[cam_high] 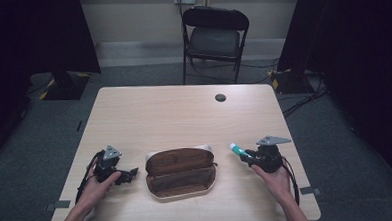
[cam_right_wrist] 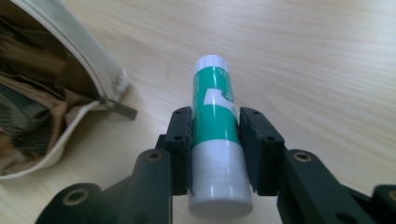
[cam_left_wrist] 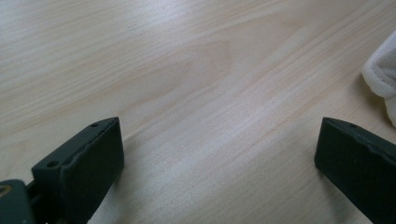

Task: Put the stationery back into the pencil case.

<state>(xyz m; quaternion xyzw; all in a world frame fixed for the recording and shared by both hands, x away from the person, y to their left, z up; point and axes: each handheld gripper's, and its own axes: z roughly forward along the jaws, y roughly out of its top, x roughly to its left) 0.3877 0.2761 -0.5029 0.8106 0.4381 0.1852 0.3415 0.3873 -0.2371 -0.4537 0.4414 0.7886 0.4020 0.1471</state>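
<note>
right gripper (cam_right_wrist: 215, 135) clamps glue stick (cam_right_wrist: 215, 140) mid-body, nose toward case, ready to load | case (cam_high: 180, 172) unzipped, flat mid-table | left gripper (cam_left_wrist: 219, 154) wide apart, empty, probably waiting to steady case

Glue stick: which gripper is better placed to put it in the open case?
Right. The right gripper already clamps the glue stick beside the open case; the left gripper is open over bare table.

Open case (cam_high: 180, 172) on table (cam_high: 184, 111) between left tool (cam_high: 131, 174) and right tool (cam_high: 242, 156) gripping tube (cam_high: 237, 149).
</note>
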